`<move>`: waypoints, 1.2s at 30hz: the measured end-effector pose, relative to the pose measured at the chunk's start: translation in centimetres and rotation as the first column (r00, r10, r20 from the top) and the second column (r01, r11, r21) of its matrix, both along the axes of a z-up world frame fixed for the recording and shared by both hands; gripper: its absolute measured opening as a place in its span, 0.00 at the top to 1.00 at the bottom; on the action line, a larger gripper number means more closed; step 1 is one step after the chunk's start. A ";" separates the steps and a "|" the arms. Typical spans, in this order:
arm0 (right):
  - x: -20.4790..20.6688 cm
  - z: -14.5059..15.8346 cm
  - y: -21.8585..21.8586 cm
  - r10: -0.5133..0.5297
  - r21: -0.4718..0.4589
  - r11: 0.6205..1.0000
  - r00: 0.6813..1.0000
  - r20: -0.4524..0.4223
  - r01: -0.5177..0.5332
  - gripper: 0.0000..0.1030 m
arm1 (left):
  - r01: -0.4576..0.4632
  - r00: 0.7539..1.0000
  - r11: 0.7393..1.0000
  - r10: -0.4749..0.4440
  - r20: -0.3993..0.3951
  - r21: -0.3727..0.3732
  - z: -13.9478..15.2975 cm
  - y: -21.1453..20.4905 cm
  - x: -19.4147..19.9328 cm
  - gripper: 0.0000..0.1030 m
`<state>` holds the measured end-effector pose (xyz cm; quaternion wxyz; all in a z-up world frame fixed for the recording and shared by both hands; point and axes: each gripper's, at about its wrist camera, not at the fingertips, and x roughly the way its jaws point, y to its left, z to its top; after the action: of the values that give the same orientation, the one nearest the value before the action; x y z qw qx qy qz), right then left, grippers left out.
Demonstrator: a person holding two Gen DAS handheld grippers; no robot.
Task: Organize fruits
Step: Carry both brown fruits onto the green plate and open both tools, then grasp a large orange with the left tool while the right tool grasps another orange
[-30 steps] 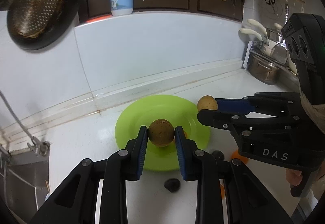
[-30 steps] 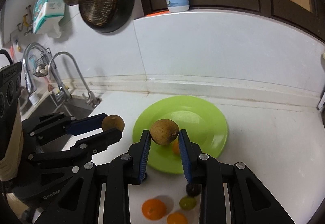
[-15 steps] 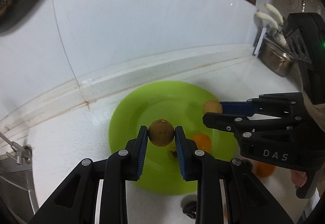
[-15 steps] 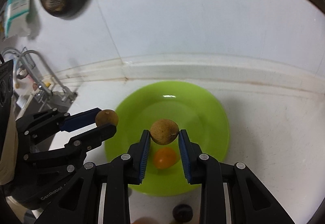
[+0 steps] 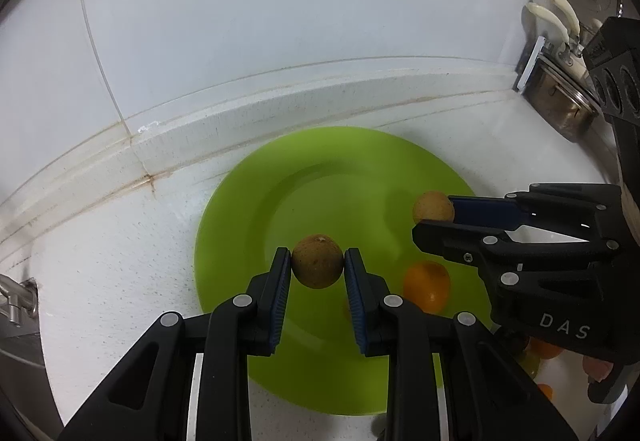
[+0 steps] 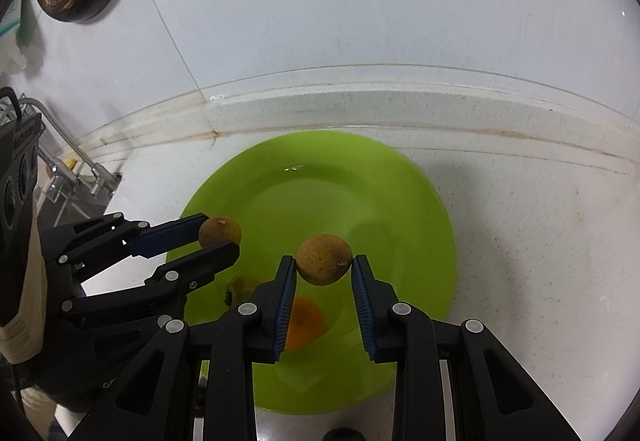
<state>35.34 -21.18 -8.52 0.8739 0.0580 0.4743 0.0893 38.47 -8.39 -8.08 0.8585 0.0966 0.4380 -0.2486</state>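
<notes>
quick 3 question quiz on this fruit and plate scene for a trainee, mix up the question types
1. True or false: the left gripper is shut on a round brown fruit.
2. Which fruit lies on the green plate already? A) a banana B) an orange fruit C) an apple
3. Fill in: the right gripper holds its own brown fruit above the ____.

Key
1. True; the blue pads press on both sides of it.
2. B; the orange fruit sits on the plate's near right part in the left wrist view.
3. Plate; the fruit hangs over it, not yet set down.
</notes>
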 end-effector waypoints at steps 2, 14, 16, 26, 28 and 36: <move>0.1 0.0 0.1 -0.002 0.003 1.000 1.000 -0.002 0.002 0.71 | -0.001 1.000 1.000 0.001 -0.003 -0.003 0.0 0.1 0.0 0.70; -1.8 1.6 0.0 -0.035 -0.029 0.999 0.998 0.048 0.037 0.66 | -0.019 0.998 1.000 0.019 0.066 0.004 2.6 1.5 -2.3 0.56; -2.8 2.4 0.1 -0.041 -0.037 0.998 0.997 0.072 0.044 0.66 | -0.014 0.996 1.000 0.014 0.086 0.000 3.5 1.8 -3.4 0.54; -9.0 7.3 1.5 -0.051 -0.085 0.994 0.970 0.239 0.073 0.54 | -0.010 0.984 0.998 0.021 0.177 -0.060 7.7 4.0 -8.2 0.43; -10.0 8.1 1.6 -0.062 -0.088 0.992 0.962 0.265 0.088 0.51 | -0.010 0.979 0.998 0.023 0.203 -0.066 8.6 4.5 -9.1 0.41; -14.6 10.1 2.2 -0.082 -0.084 0.990 0.939 0.333 0.116 0.48 | 0.027 0.964 0.997 -0.008 0.267 -0.066 10.2 5.1 -13.6 0.30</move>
<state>20.78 -19.00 1.58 0.9459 0.0210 0.3224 0.0291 24.91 -3.25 2.12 0.9103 0.1033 0.3086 -0.2560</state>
